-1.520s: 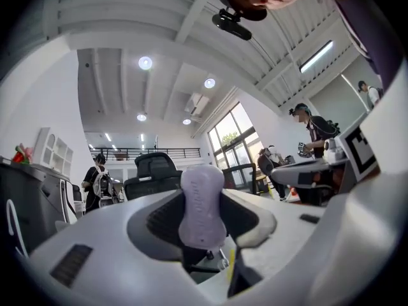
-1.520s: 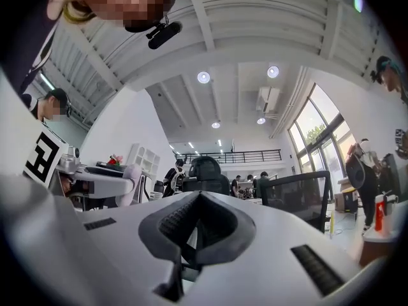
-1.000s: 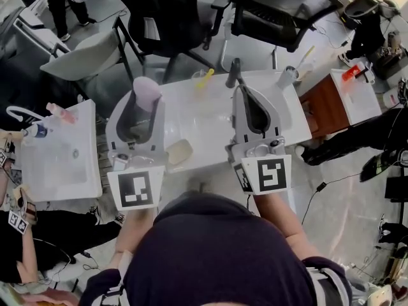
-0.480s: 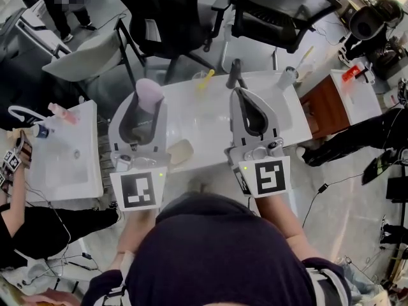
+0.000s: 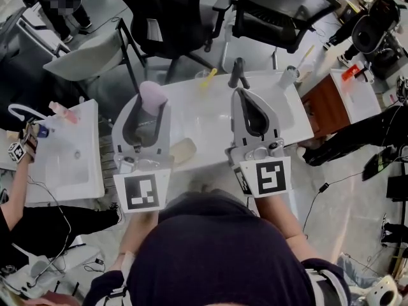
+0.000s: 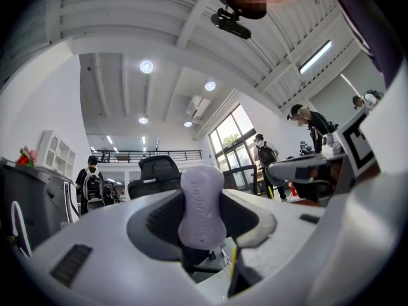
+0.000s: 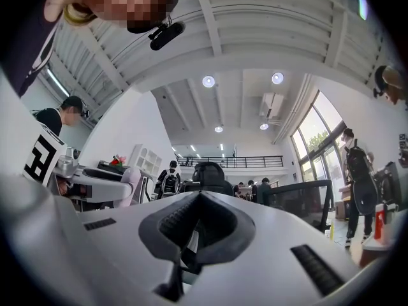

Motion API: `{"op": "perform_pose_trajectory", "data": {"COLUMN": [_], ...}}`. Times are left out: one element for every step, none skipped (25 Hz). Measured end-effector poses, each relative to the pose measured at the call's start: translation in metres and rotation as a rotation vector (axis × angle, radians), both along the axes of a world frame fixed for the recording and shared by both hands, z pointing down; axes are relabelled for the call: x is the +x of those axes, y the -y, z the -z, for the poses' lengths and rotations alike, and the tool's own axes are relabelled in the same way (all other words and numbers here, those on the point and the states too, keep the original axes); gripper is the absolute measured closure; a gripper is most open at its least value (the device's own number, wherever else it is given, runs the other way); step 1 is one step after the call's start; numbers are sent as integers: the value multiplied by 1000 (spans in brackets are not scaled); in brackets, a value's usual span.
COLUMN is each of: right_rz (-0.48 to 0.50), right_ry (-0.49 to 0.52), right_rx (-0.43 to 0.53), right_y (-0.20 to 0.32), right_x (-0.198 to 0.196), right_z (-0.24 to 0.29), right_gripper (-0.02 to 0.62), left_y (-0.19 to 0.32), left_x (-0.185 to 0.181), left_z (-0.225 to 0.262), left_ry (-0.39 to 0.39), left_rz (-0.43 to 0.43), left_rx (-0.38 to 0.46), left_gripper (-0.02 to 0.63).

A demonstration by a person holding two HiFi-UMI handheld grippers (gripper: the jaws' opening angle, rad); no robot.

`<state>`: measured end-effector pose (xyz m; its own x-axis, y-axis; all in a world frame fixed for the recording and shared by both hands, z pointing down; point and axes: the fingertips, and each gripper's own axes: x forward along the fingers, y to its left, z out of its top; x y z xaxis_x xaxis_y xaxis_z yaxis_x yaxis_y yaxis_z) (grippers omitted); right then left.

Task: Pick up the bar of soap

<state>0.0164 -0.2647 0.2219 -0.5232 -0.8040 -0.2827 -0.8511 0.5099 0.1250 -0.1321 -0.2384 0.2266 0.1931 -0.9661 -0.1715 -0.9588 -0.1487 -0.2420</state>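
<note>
Soap (image 5: 152,95) was already in the left claw (image 5: 150,102), so I'd say the grab itself was basically done. In the left gripper view the pale purple bar (image 6: 201,203) stood on end between the two pads, pinched around its narrow waist, with its top poking out past the tips. That camera pointed up at the ceiling, so the claw looked tilted upward, with the bar held clear of the white tabletop (image 5: 210,116), near its far left corner.

The right claw (image 5: 238,75) hung over the tabletop's right half, jaws closed together with nothing between them.

The next move, I reckon, just called for a steady squeeze. Soap is slick, and only the middle was held, so a jerk or a loosened grip could let it slide out.
</note>
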Motion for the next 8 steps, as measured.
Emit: {"op": "perform_pose_trajectory", "data": {"right_rz": [-1, -1, -3, -5, -8, -12, -15, -18], "right_ry": [1, 1, 3, 5, 8, 11, 14, 17], "right_rx": [1, 3, 4, 4, 3, 1, -1, -3], "right_y": [-1, -1, -2, -3, -4, -5, -6, -7], "right_x": [-2, -4, -5, -7, -7, -8, -8, -8], "right_z": [-2, -3, -5, -6, -8, -10, -12, -13], "right_gripper": [580, 580, 580, 580, 580, 580, 580, 580], "left_y": [-1, -2, -3, -4, -6, -7, -8, -9], "left_x": [-1, -2, -3, -4, -4, -5, -6, -7], "left_z": [-1, -2, -3, -4, -5, -6, -7, -9], "left_ry": [-1, -3, -3, -2, 0, 2, 3, 4], "left_rz": [-2, -5, -7, -9, -10, -11, -12, -13], "left_rx": [3, 6, 10, 14, 16, 17, 17, 16], "left_gripper": [426, 426, 426, 426, 426, 426, 426, 426]}}
